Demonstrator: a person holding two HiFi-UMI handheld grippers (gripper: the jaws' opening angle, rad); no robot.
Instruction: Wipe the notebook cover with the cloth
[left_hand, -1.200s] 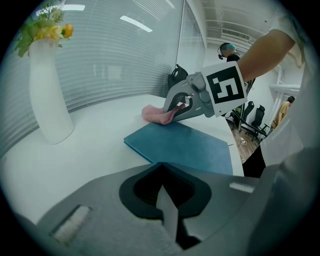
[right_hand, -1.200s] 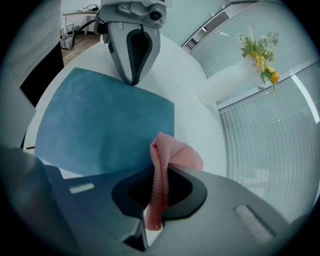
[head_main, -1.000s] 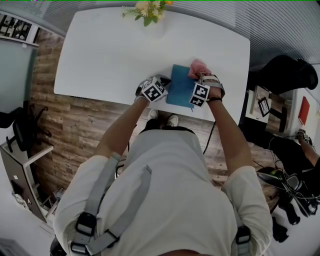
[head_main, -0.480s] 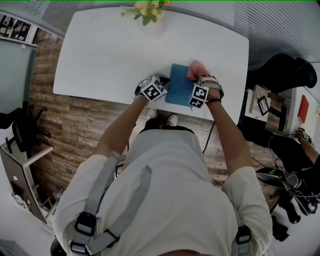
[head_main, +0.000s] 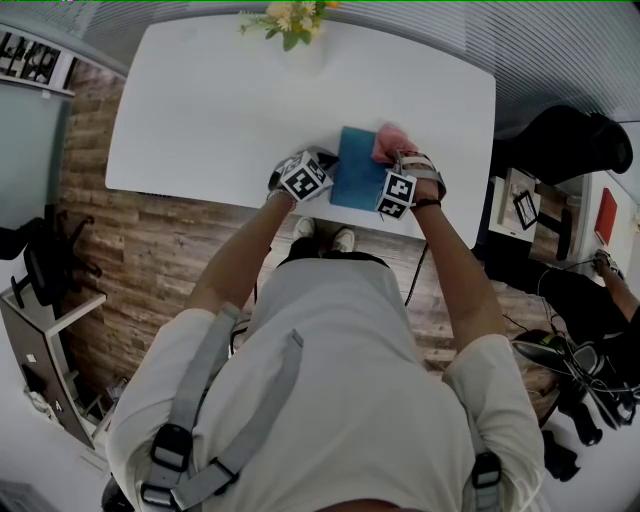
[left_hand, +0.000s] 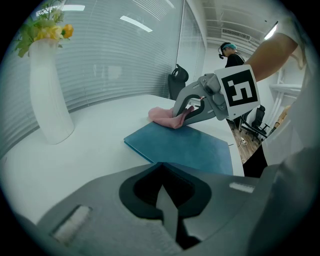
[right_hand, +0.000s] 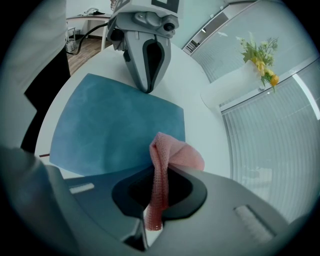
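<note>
White table, seen from above. Blue notebook lies flat near the table's front edge, cover up. White vase of flowers stands at the far edge, well apart. Left gripper: jaws together and empty, tip at the notebook's left edge. Right gripper: jaws clamped on the pink cloth, which rests at the cover's far right corner.

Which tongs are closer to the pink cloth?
Right. The right tongs are shut on the pink cloth at one side of the notebook. The left tongs, shut, are at the notebook's opposite edge, apart from the cloth.
</note>
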